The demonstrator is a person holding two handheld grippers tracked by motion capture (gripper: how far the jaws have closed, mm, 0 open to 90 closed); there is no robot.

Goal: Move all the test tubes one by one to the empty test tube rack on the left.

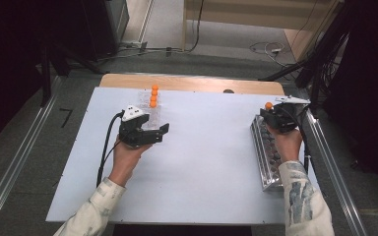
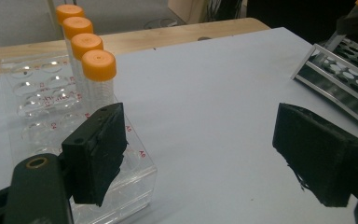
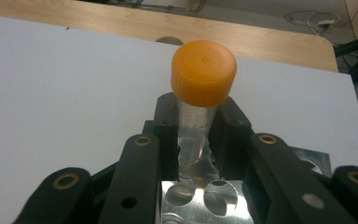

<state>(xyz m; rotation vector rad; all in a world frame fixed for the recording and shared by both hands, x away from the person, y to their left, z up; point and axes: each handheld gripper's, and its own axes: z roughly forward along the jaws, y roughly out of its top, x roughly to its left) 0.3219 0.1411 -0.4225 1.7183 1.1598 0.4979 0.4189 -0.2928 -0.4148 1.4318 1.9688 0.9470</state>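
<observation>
My right gripper [image 1: 271,113] [image 3: 198,135] is shut on a clear tube with an orange cap [image 1: 268,105] [image 3: 203,72]. It holds the tube upright over the far end of a metal rack with round holes [image 1: 266,157] [image 3: 200,193]. The tube's lower end is hidden between the jaws. My left gripper [image 1: 153,127] [image 2: 205,154] stands wide open with nothing between its pads. It hovers at the near right corner of a clear plastic rack [image 1: 150,110] [image 2: 37,98]. Several orange-capped tubes [image 1: 153,96] [image 2: 99,65] stand in a row in that rack.
A white board [image 1: 202,162] covers the table, with a strip of wood [image 1: 192,82] showing along its far edge. The metal rack [image 2: 349,79] lies near the board's right edge. Cables and dark stands sit on the floor beyond.
</observation>
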